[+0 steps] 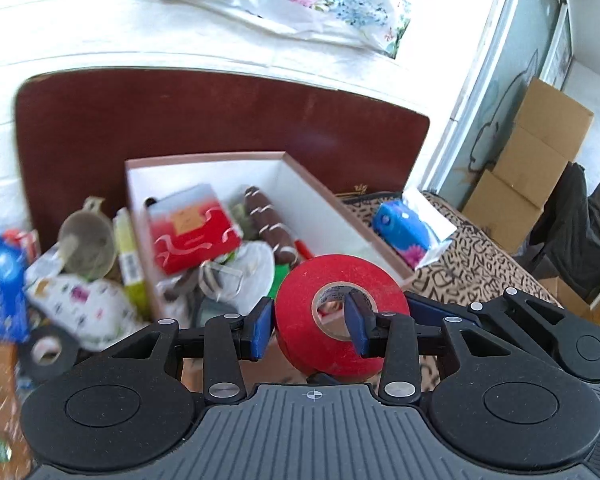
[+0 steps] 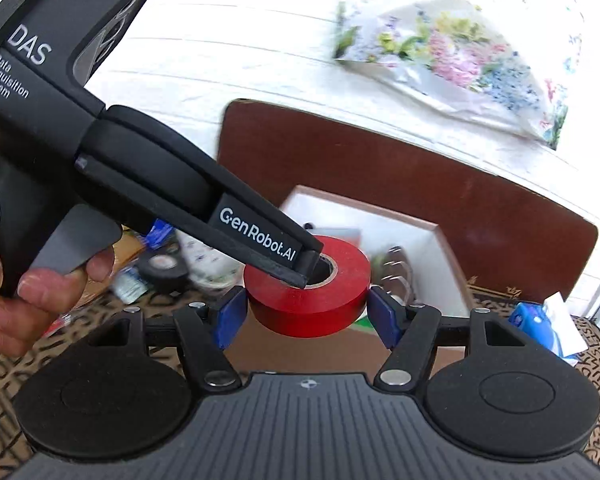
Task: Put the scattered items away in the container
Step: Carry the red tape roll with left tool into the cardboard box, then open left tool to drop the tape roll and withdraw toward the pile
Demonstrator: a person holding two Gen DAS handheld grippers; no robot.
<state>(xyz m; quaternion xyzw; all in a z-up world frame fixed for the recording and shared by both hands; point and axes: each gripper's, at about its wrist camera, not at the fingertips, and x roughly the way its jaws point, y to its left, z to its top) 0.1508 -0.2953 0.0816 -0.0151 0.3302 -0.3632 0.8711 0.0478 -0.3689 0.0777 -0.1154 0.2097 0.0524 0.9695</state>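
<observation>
Left wrist view: at frame centre stands the white open box (image 1: 312, 196), already holding a red packet (image 1: 192, 228) and a brown striped roll (image 1: 270, 226). Low in the frame, the left hand-held gripper (image 1: 310, 326) is clenched on the red tape roll (image 1: 340, 312), one finger through its core, the other on its outer face. In the right wrist view the right hand-held gripper (image 2: 306, 314) is released, its blue pads (image 2: 230, 312) flanking the same roll (image 2: 306, 300) at centre. A black tape roll (image 1: 50, 350) lies at lower left.

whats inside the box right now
The box holds a red packet, a brown striped bar and white wrappers. The red tape hides its near corner.
</observation>
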